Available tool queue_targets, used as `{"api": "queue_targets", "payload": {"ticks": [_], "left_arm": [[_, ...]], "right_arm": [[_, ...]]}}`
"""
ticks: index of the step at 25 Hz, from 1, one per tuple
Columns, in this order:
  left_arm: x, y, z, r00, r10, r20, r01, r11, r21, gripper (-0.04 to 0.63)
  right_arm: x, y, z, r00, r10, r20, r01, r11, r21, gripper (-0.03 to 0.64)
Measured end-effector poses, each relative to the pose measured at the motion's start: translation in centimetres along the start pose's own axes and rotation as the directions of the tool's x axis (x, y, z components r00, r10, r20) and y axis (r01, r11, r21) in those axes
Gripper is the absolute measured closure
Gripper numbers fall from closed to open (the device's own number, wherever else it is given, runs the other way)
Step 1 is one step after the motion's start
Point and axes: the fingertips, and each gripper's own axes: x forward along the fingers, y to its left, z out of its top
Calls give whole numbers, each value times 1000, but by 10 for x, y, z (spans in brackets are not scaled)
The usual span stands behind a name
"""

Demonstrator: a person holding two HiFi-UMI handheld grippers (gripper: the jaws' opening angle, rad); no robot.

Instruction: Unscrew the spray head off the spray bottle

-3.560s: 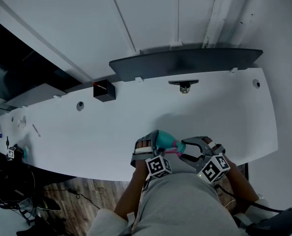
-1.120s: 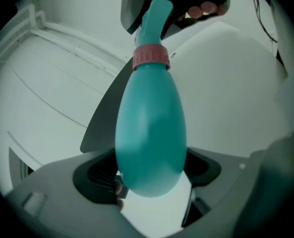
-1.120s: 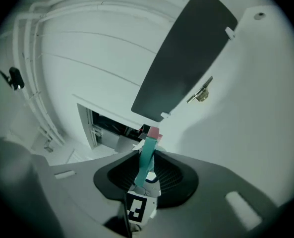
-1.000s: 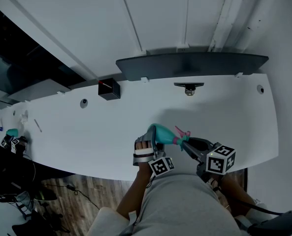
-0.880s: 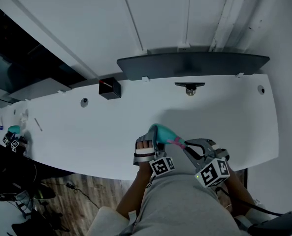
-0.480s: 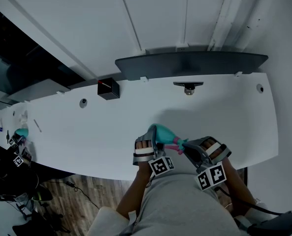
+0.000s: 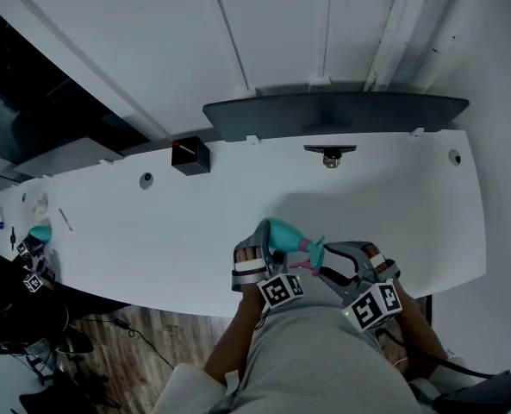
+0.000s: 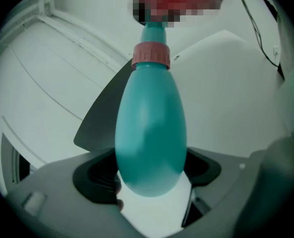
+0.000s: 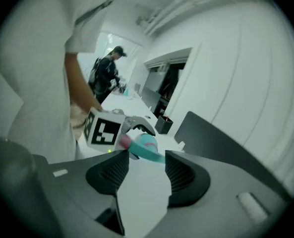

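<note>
A teal spray bottle is held just above the table's near edge, with my left gripper shut on its body. In the left gripper view the bottle body fills the space between the jaws, and its pink collar points away. The spray head sits on the neck toward the right. My right gripper is at that head; its jaws have just been opening. In the right gripper view the head's teal nozzle lies between the tips of the right gripper, and the pads do not press on it.
The white table carries a black box and a small dark fitting near a dark panel at its far edge. Another person works at the table's far left end.
The right gripper has rolled at the spray head, so its marker cube faces differently, and it has drawn nearer the person. The left gripper and the bottle have stayed put.
</note>
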Motion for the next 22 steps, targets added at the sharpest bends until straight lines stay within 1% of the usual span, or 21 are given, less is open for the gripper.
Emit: {"api": "queue_targets", "payload": {"ticks": [1,2,3,4,5,7,9,10,11,12,13,14,15,16,19,20,21,22], "left_arm": [[1,1,-2,1000,3,0,-3,1000,-3,201],[1,2,-2,1000,4,1,-4,1000,-2,201],[1,4,-3,1000,6,0,-6,1000,-1,201],[1,6,-3,1000,7,-4,-7,1000,1,201],[0,7,-3,1000,8,-8,-8,1000,3,201],[1,5,-4,1000,9,-10,-9,1000,4,201],[0,5,-2,1000,4,-11,-4,1000,5,201],[-1,6,-1,1000,0,-11,0,1000,6,201],[-2,7,0,1000,-1,-9,1,1000,7,201],[-2,6,0,1000,0,-6,1,1000,9,201],[-2,6,0,1000,0,-3,0,1000,12,201],[-2,7,1,1000,1,0,-1,1000,14,201],[-3,8,2,1000,1,2,-1,1000,16,201],[-3,8,2,1000,2,4,-2,1000,18,201],[-4,6,5,1000,0,9,0,1000,27,201],[-4,5,6,1000,-1,11,1,1000,31,201],[-4,5,6,1000,-1,12,1,999,35,201],[-5,4,7,1000,-1,13,1,999,39,201]], "right_arm": [[-2,-1,1,999,28,37,-33,989,141,369],[-4,-3,2,996,45,82,-67,956,285,352],[-6,-6,3,991,48,127,-98,902,421,348],[-7,-9,4,985,41,168,-126,835,535,347],[-8,-12,5,978,29,204,-153,767,623,345],[-10,-17,11,962,14,274,-220,637,739,345],[-11,-20,17,941,9,339,-295,518,803,326],[-11,-20,19,932,7,363,-323,473,820,316],[-12,-21,20,927,4,374,-337,444,830,308],[-12,-21,19,929,0,370,-333,434,837,302],[-11,-23,16,937,-5,350,-312,441,841,295],[-9,-24,12,947,-9,320,-280,467,839,293],[-6,-24,7,958,-10,285,-241,506,828,291],[-4,-23,2,969,-8,246,-200,556,806,291],[4,-16,-7,992,12,122,-94,721,687,293],[6,-15,-9,996,12,88,-66,762,644,308],[8,-15,-10,998,4,65,-43,790,612,337],[9,-16,-11,999,-9,52,-23,805,593,355]]}}
